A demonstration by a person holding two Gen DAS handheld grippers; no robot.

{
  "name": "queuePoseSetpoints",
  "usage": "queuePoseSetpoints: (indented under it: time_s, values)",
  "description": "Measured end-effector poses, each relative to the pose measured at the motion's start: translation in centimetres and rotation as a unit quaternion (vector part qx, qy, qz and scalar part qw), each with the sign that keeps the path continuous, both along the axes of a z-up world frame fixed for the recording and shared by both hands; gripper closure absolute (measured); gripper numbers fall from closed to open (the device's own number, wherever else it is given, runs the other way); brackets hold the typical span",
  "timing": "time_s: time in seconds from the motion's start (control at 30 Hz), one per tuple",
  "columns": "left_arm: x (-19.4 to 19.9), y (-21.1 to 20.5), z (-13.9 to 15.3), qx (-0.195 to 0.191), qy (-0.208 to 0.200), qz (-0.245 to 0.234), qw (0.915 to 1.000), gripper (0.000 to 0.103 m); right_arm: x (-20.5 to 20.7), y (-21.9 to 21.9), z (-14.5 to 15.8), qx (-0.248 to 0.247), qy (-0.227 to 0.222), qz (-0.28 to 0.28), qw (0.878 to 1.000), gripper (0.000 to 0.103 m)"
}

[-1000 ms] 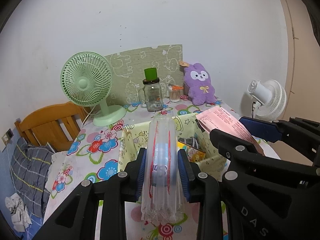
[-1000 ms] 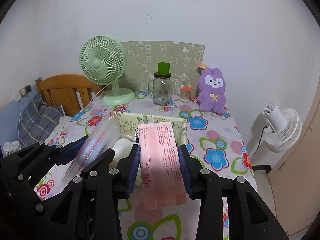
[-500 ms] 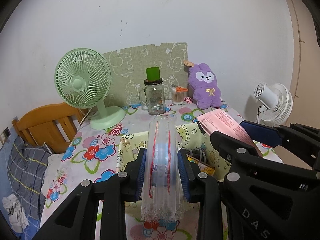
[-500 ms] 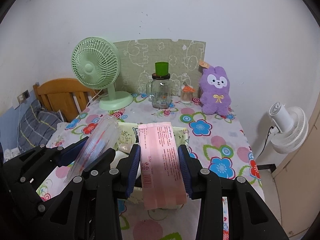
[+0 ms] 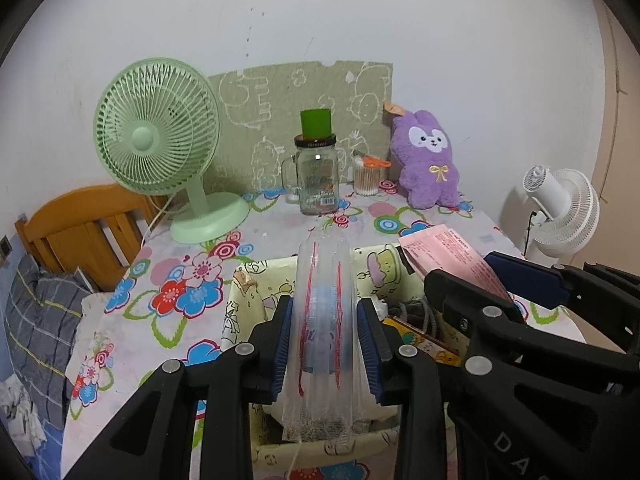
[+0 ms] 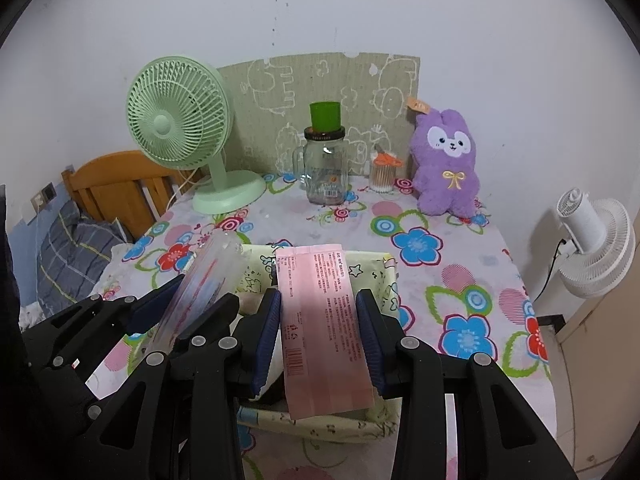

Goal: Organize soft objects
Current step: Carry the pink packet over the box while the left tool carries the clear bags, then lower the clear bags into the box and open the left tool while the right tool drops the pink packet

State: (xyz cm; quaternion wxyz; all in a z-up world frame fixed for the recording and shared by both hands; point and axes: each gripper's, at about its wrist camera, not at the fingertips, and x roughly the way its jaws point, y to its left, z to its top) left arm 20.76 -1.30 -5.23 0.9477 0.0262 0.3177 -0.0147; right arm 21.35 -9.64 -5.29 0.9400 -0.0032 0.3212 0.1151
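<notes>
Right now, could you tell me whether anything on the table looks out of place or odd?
Only a small green cup perched on the lid of the glass jar mug, an odd spot. Nothing looks spilled or damaged.

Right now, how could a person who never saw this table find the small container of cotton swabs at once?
Look along the back of the flowered table, where a green patterned board leans on the wall. The cotton swab container stands there between the glass mug jar and the purple plush bunny. It is the smallest item in that row, clear, with an orange top.
</notes>
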Motion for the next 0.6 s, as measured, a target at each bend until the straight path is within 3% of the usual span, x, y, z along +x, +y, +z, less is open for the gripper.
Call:
queuePoseSetpoints:
  time_s: [0.17,0.37,0.43,0.6]
  values:
    - [1.0,0.4,-1.0,-0.006,0.014,0.004,0.9999,0.068,1.2,0.4,-0.9,0.0,0.012,0.001,1.0,0.061]
    - [1.8,1.0,-1.7,-0.017,0.024,0.006,0.9996,0.058,2.3,0.7,-1.8,0.006,0.022,0.004,1.0,0.061]
    - [1.9,1.2,-1.9,-0.018,0.028,0.007,0.9994,0.043,2.6,0.9,-2.0,0.005,0.023,0.004,1.0,0.061]
    - [1.8,1.4,-2.0,-0.017,0.029,0.006,0.9994,0.032,3.0,1.4,-2.4,0.003,0.027,0.008,1.0,0.061]
